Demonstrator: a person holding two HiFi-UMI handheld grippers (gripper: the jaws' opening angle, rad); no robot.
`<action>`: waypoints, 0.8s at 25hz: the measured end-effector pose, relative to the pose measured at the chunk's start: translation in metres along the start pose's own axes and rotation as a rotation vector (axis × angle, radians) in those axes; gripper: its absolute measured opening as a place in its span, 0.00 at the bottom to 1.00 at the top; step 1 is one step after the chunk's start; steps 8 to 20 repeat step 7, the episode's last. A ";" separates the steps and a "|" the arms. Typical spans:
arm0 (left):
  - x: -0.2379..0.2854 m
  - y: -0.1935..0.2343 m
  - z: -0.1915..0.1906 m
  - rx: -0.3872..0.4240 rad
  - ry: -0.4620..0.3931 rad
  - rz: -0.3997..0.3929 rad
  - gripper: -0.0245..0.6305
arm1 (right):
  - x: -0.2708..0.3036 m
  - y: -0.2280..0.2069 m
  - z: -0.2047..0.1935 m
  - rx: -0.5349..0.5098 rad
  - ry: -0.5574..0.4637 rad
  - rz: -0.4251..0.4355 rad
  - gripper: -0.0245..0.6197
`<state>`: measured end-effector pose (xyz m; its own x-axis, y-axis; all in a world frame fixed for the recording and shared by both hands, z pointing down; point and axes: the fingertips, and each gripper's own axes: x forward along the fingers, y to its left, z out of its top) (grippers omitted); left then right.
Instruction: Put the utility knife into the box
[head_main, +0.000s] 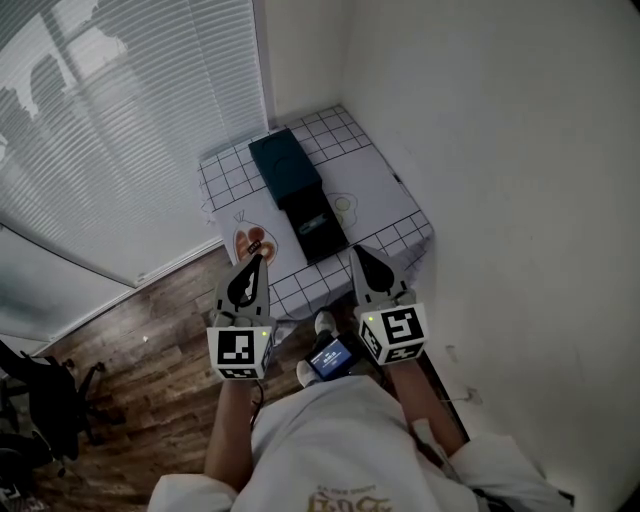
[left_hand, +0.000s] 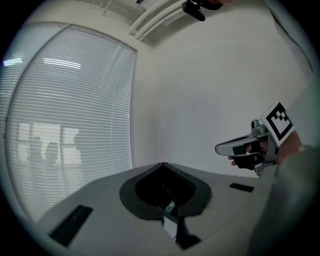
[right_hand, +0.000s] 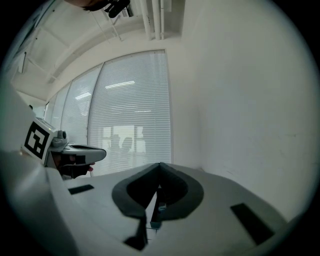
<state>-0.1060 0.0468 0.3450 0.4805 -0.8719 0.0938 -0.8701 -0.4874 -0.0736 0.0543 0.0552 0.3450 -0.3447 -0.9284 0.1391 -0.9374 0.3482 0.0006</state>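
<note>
L gripper: your left gripper (head_main: 258, 259) is clenched, jaws tip to tip w/ nothing btwn them. It sits lower centre of the head view, its marker cube nearest you.
R gripper: your right gripper (head_main: 359, 252) is also closed to a point and holds nothing. It's beside the left one, a bit right of centre, the two apart.
Gripper views: each looks along its closed jaws at the blinds (left_hand: 70, 125) and the white wall (left_hand: 210, 100). The other gripper shows at the frame edge w/ your fingers on its handle.
Table: small table (head_main: 225, 182) w/ a grid-pattern cloth, upper centre of the head view, in the room corner. A white printed mat (head_main: 378, 185) lies on it.
Box: dark box (head_main: 286, 166) on the mat, upper centre. A black part (head_main: 322, 228) touches its lower end, running toward you.
Knife: can't confirm the utility knife. A small orange-dark item (head_main: 255, 241) lies on the mat, left of the black part, apart from the box. It's just above your left gripper's tip in the frame and too small to ID.
Other: wood floor (head_main: 150, 340) lower left. A small lit screen (head_main: 332, 356) sits at your chest, btwn the two cubes.
</note>
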 end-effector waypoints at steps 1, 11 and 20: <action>-0.001 0.000 0.001 0.002 -0.001 0.001 0.05 | -0.001 0.001 -0.001 0.001 0.003 0.001 0.05; -0.002 0.003 0.000 0.003 0.002 0.007 0.05 | 0.001 0.001 -0.001 -0.010 0.009 -0.003 0.05; -0.002 0.003 0.000 0.003 0.002 0.007 0.05 | 0.001 0.001 -0.001 -0.010 0.009 -0.003 0.05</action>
